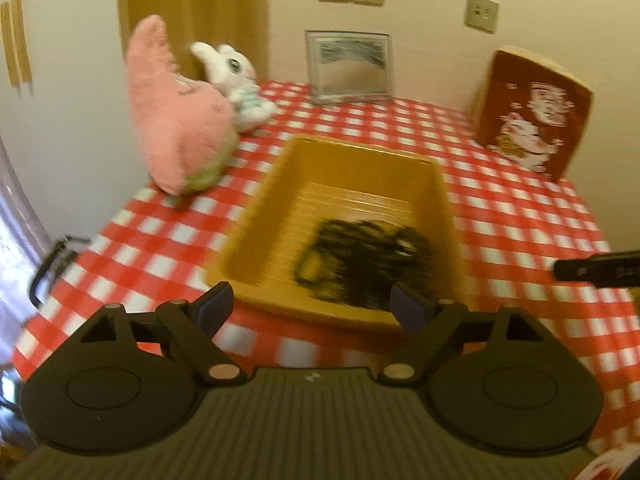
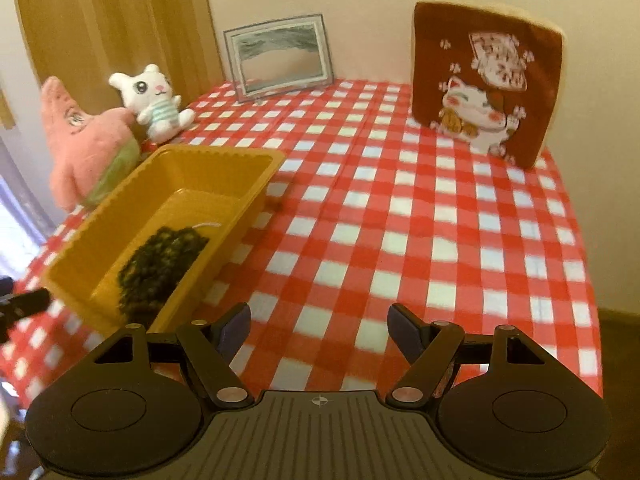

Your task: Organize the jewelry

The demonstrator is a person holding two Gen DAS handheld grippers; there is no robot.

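Note:
A yellow plastic tray (image 1: 264,216) stands on the red-and-white checked tablecloth, and a dark tangle of beaded jewelry (image 1: 360,260) lies in its near end. My left gripper (image 1: 312,306) is open and empty, just in front of the tray's near rim. In the right wrist view the tray (image 2: 224,160) is at the left with the jewelry (image 2: 160,264) inside. My right gripper (image 2: 318,330) is open and empty above bare cloth, to the right of the tray. A tip of the left gripper's fingers (image 2: 24,304) shows at the far left.
A pink star plush (image 1: 176,120) and a white bunny plush (image 1: 236,80) sit at the back left. A framed picture (image 1: 350,66) leans on the wall. A red lucky-cat cushion (image 2: 484,84) stands at the back right. The table's right edge (image 2: 588,280) drops to the floor.

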